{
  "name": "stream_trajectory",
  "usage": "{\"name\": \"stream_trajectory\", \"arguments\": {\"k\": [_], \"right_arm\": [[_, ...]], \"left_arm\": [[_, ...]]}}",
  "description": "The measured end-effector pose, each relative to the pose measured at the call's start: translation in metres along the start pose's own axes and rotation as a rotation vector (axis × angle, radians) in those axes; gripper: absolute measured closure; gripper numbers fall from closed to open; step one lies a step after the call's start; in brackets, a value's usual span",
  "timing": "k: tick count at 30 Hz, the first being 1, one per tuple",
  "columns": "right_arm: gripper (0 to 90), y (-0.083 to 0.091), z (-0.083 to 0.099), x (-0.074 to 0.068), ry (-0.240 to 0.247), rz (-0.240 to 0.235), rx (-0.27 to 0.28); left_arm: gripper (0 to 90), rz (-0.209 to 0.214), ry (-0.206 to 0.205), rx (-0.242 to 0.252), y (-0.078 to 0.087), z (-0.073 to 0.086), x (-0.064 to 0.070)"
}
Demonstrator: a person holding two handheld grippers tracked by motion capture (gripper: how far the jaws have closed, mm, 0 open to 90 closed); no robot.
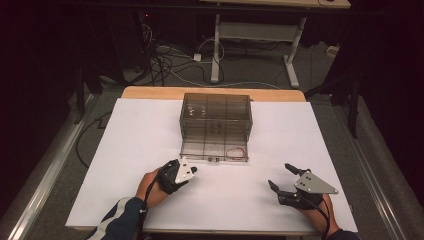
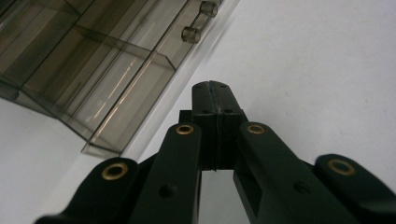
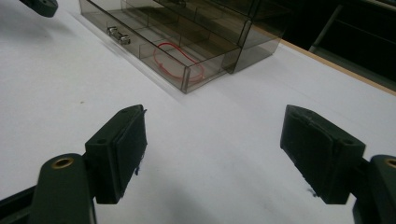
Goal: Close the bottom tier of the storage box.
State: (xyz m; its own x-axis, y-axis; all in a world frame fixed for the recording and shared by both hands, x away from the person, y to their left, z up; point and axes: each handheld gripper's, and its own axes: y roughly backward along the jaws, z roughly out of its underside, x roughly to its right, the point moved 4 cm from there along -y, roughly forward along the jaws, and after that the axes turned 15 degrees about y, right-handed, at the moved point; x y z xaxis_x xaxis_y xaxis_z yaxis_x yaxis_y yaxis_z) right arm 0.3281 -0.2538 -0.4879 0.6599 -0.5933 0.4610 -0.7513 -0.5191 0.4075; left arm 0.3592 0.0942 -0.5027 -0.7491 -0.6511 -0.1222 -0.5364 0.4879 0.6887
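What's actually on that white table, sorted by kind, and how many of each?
Smoky clear plastic drawer cabinet, its bottom drawer pulled open: 1
Red loop of thin cord or band, lying in the open drawer: 1
Black two-jaw grippers held in hands: 2, the left gripper shut, the right gripper open
Total: 4

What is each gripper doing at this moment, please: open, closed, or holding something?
Left gripper: closed, jaws pressed together, holding nothing, close to the drawer.
Right gripper: open, jaws wide apart, empty, over the table.
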Motion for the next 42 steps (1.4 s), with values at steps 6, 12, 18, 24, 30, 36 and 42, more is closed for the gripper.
{"name": "stream_trajectory", "arguments": {"k": [6,12,18,24,30,36,42], "right_arm": [[23.4,0.002,0.0,0.0,-0.003,0.003,0.003],[23.4,0.003,-0.002,-0.001,0.002,0.003,0.008],[23.4,0.003,-0.003,-0.001,0.005,0.003,0.013],[23.4,0.003,-0.003,-0.001,0.009,-0.002,0.014],[23.5,0.004,-0.004,-0.001,0.01,0.001,0.015],[23.7,0.005,-0.004,-0.001,0.011,-0.002,0.018],[23.8,0.004,-0.005,-0.002,0.013,-0.004,0.017]], "left_arm": [[87.7,-0.009,-0.007,-0.003,-0.009,-0.009,-0.002],[87.7,-0.011,-0.016,-0.009,-0.018,-0.017,-0.002],[87.7,-0.017,-0.028,-0.024,-0.028,-0.022,-0.002],[87.7,-0.021,-0.028,-0.04,-0.036,-0.025,-0.004],[87.6,-0.031,-0.034,-0.05,-0.043,-0.028,-0.004],[87.6,-0.033,-0.025,-0.053,-0.046,-0.03,-0.009],[87.6,-0.036,-0.037,-0.06,-0.048,-0.032,-0.009]]}}
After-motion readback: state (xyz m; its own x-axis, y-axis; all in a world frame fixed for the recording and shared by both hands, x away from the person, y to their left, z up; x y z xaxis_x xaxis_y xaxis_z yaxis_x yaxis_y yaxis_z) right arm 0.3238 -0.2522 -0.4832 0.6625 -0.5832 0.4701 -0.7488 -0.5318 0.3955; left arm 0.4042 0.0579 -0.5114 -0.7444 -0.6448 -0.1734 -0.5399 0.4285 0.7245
